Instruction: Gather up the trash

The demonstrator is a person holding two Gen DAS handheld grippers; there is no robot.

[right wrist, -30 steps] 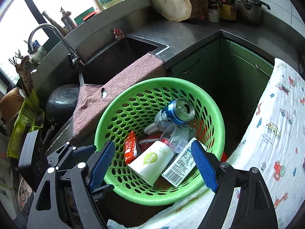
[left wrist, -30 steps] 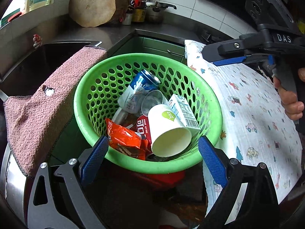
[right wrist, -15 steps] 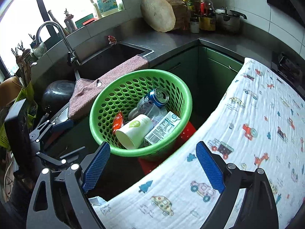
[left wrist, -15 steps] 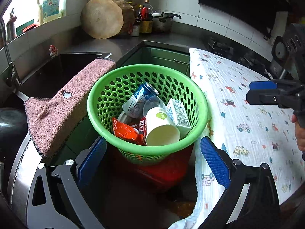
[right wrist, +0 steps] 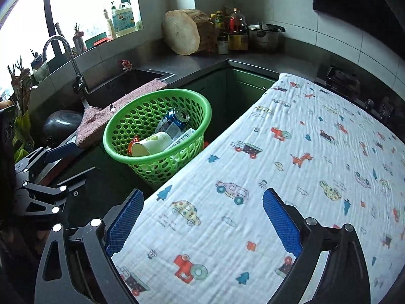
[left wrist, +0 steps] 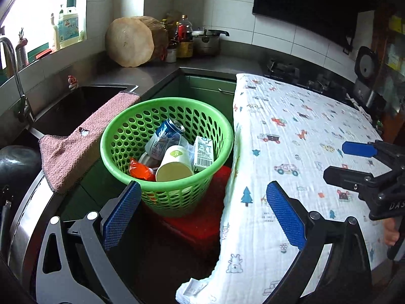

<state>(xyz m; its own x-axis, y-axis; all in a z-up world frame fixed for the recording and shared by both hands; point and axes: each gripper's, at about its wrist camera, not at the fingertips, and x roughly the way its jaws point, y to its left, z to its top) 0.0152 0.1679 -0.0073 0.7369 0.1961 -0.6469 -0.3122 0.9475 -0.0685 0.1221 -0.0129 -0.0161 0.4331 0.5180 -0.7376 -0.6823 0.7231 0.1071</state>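
left gripper (left wrist: 202,212): jaws spread wide, nothing between them, held over the gap between basket and table; also seen from the side at the left edge of the right wrist view (right wrist: 50,162)
right gripper (right wrist: 202,217): jaws spread wide, empty, hovering above the cloth (no contact that I can see); in the left wrist view it shows at the right edge (left wrist: 364,164)
basket (left wrist: 119,136): green, perforated, upright, just beside the table's left edge, sits on something red (left wrist: 202,217) (can't tell what)
trash: all inside the basket
can (left wrist: 164,136): blue and white, tilted, top toward the back wall of the basket
paper cup (left wrist: 174,164): white, on its side, open mouth facing the camera, in front of the can
carton (left wrist: 203,152): small, white, barcode visible, leaning just right of the cup
wrapper (left wrist: 140,171): orange-red, crumpled, left of the cup
table (right wrist: 291,177): covered by a white cloth with printed cars and trees
towel (left wrist: 76,147): pink, draped over the sink edge, touching or just beside the basket rim (can't tell which)
sink (right wrist: 121,86): dark, behind the towel, faucet (right wrist: 68,58) at its left
chopping block (right wrist: 181,33): round wood, leaning in the back corner beside bottles and a pot
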